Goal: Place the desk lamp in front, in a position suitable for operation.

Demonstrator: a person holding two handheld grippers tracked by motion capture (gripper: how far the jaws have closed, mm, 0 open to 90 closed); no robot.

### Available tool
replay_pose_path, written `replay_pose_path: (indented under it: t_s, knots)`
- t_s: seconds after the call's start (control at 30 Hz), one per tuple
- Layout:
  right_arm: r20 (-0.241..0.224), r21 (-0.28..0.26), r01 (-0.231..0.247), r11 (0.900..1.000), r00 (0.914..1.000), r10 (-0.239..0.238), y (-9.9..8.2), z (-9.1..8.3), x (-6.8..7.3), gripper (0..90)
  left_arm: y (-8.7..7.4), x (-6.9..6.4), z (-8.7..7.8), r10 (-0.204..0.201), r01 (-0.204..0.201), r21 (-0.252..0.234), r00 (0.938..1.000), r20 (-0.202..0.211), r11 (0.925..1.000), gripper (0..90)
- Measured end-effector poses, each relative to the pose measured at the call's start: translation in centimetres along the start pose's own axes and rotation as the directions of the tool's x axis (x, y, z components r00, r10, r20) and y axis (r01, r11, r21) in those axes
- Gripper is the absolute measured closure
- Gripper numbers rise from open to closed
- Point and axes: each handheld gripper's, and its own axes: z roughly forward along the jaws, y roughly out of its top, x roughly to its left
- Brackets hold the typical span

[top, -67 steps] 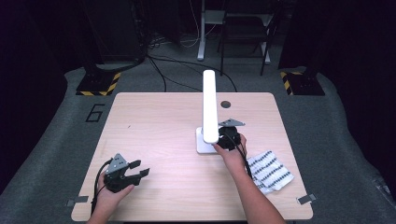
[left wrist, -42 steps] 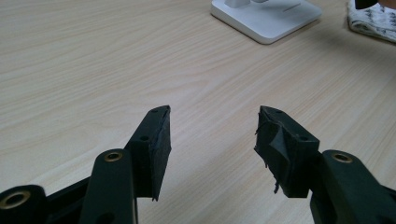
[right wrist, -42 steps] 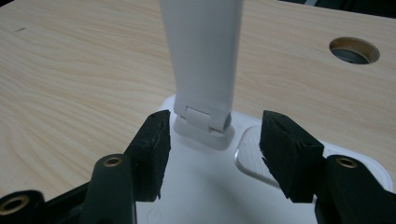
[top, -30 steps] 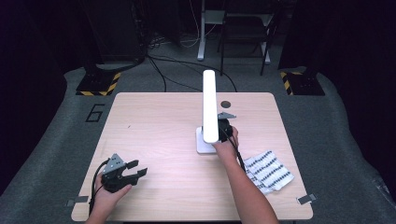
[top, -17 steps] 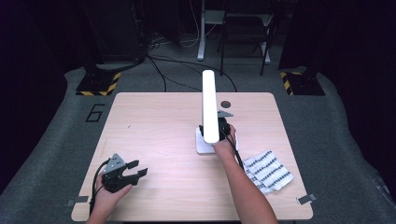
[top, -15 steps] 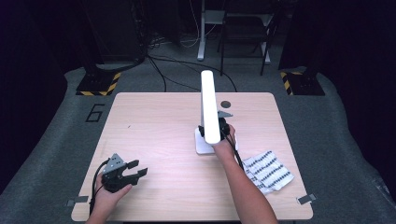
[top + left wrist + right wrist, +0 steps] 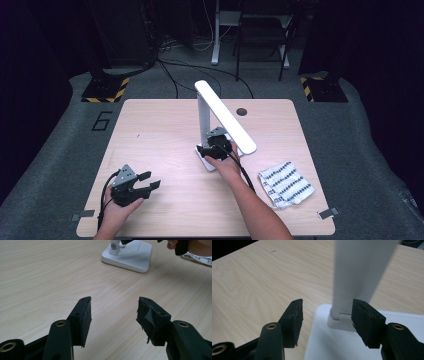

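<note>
A white desk lamp stands mid-table on a flat base, its upright stem carrying a long head that slants toward the front right. My right gripper is low at the foot of the stem. In the right gripper view the stem rises just behind the right pad and the left pad stands apart over the table, so this gripper is open; its jaws have just closed a little. My left gripper rests at the front left, open and holding nothing.
A black-and-white patterned cloth lies at the front right of the wooden table. A round cable hole sits near the far edge. In the left gripper view the lamp base is ahead across bare wood.
The lamp has turned and shifted left: its head pointed straight to the front and now slants to the right. My right gripper moved left with it. The left gripper stayed put.
</note>
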Motion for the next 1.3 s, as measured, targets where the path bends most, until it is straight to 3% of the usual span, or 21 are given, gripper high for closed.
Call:
replay_pose_path:
  t_s: [0.07,0.1,0.17,0.37,0.43,0.7,0.77,0.9,0.93,1.0,1.1,1.17,1.3]
  knots:
    - [-0.024,-0.005,0.026,0.9996,0.9994,-0.026,0.1,0.2,0.8,43.3,0.0,-0.1,0.1,-0.005,0.005,0.000,1.0000,-0.001,1.0000,45.0]
    - [-0.008,-0.018,0.046,0.9988,0.9989,-0.046,0.2,0.2,1.1,43.3,0.0,-0.1,0.1,-0.002,0.002,-0.001,1.0000,0.000,1.0000,45.0]
    - [0.004,-0.022,0.032,0.9992,0.9995,-0.032,0.4,0.1,1.5,43.7,0.1,-0.1,0.1,0.012,-0.012,0.003,0.9999,0.004,0.9999,45.0]
    - [0.057,-0.013,0.005,0.9999,0.9983,-0.004,0.1,-0.2,0.6,42.0,0.0,-0.2,0.3,0.009,-0.009,0.006,0.9999,0.007,0.9999,45.0]
    - [0.079,-0.017,-0.026,0.9995,0.9965,0.028,-0.2,-0.2,0.2,40.9,0.0,-0.2,0.2,0.006,-0.006,0.005,1.0000,0.007,1.0000,45.0]
    - [0.126,-0.056,-0.034,0.9979,0.9912,0.041,0.7,0.5,-0.3,37.9,-0.1,0.0,0.2,0.004,-0.004,0.007,1.0000,0.006,1.0000,45.0]
    - [0.137,-0.057,-0.022,0.9981,0.9901,0.030,1.1,0.7,-0.6,38.2,-0.1,-0.1,0.3,-0.012,0.012,-0.006,0.9999,0.000,0.9999,45.0]
    - [0.129,-0.050,-0.035,0.9981,0.9908,0.042,1.4,1.0,-0.9,45.1,-0.1,0.1,0.2,-0.006,0.006,0.006,0.9999,0.011,1.0000,45.0]
    - [0.101,-0.048,-0.039,0.9981,0.9939,0.044,1.5,1.2,-1.1,50.4,-0.2,0.1,0.2,-0.013,0.013,0.002,0.9999,0.009,0.9999,45.0]
    - [0.108,-0.042,-0.031,0.9987,0.9936,0.035,1.5,1.2,-1.1,51.2,-0.2,0.3,0.1,-0.002,0.002,0.004,1.0000,0.009,1.0000,45.0]
    - [0.099,-0.040,-0.006,0.9992,0.9951,0.010,1.5,1.2,-0.8,51.7,-0.2,0.0,0.1,-0.036,0.036,-0.002,0.9993,0.009,0.9993,45.0]
    - [0.096,-0.030,-0.012,0.9995,0.9953,0.015,1.5,1.1,-0.6,51.8,-0.2,0.0,0.1,-0.026,0.026,-0.008,0.9996,0.004,0.9996,45.0]
    - [0.033,-0.031,0.039,0.9988,0.9987,-0.038,1.2,0.7,0.6,51.9,-0.1,0.0,0.1,-0.011,0.011,-0.011,0.9999,-0.003,0.9999,45.0]
